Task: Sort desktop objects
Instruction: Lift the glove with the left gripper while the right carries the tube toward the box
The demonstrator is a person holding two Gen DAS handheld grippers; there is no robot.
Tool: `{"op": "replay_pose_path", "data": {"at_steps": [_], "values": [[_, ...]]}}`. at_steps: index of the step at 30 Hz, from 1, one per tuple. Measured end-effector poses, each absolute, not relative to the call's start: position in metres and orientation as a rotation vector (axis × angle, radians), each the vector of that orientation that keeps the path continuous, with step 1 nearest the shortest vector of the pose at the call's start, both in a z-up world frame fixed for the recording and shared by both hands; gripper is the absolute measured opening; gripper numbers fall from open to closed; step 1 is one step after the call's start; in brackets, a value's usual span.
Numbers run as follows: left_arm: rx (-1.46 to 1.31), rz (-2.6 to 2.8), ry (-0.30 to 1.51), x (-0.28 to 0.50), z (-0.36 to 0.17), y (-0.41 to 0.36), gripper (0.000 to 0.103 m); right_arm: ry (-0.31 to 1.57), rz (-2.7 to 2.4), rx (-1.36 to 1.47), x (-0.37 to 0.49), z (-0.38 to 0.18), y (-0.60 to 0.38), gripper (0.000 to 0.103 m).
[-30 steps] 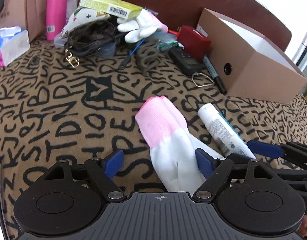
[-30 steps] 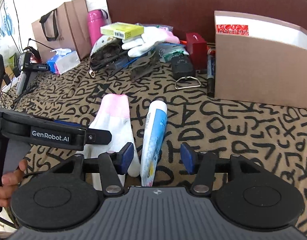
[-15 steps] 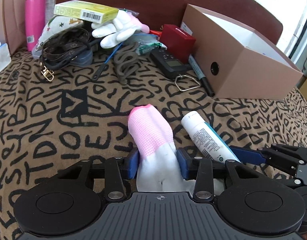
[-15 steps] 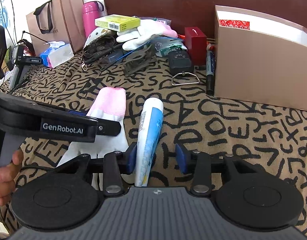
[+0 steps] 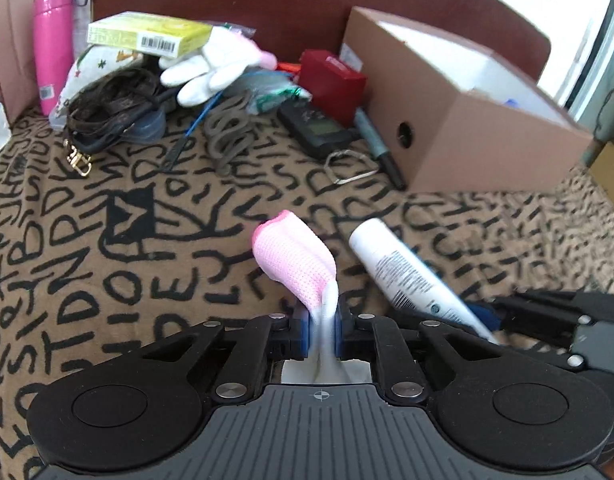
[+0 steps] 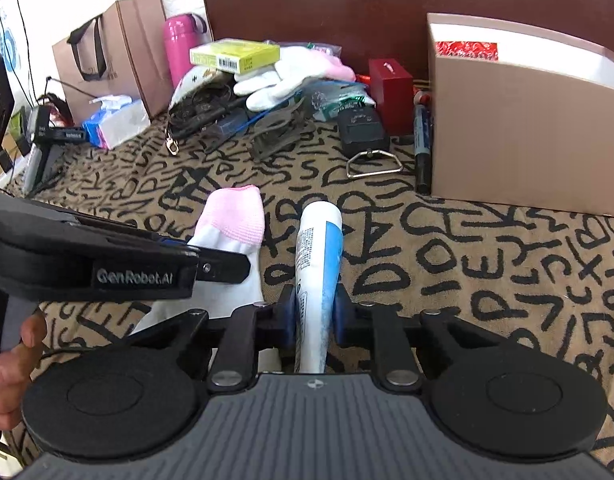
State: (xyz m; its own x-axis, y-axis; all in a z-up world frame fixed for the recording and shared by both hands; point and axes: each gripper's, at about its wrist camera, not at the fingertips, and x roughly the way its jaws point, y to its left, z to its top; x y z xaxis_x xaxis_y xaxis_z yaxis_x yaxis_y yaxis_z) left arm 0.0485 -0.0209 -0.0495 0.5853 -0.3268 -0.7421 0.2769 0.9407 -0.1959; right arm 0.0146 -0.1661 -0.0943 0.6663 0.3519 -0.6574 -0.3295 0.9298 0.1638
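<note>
My left gripper (image 5: 321, 334) is shut on a white glove with a pink cuff (image 5: 295, 264); the cuff sticks forward and lifts off the patterned cloth. The glove also shows in the right wrist view (image 6: 235, 232), with the left gripper (image 6: 211, 258) across it. My right gripper (image 6: 317, 314) is shut on a white and blue tube (image 6: 319, 256) that points away from me. The tube (image 5: 403, 272) lies just right of the glove in the left wrist view, with the right gripper (image 5: 483, 316) on its near end.
An open cardboard box (image 5: 459, 120) stands at the right. At the back lie a red box (image 5: 331, 80), a black device (image 5: 317, 130), a marker (image 5: 379, 148), a second glove (image 5: 215, 68), a yellow box (image 5: 147, 36), straps (image 5: 111, 116) and a pink bottle (image 5: 53, 40). A paper bag (image 6: 111, 56) stands far left.
Both grippers have closed from open: the left on the glove, the right on the tube. The glove's cuff has bunched up and risen off the cloth.
</note>
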Motion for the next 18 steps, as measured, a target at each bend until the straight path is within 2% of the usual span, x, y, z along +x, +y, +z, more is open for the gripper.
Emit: {"op": "replay_pose_path", "data": {"at_steps": [8, 18], "values": [[-0.055, -0.435, 0.792, 0.049, -0.013, -0.051, 0.008, 0.655, 0.365, 0.061, 0.005, -0.063, -0.190, 0.020], [-0.056, -0.566, 0.611, 0.079, 0.078, -0.106, 0.008, 0.441, 0.256, 0.049, 0.016, 0.011, -0.240, 0.020]]}}
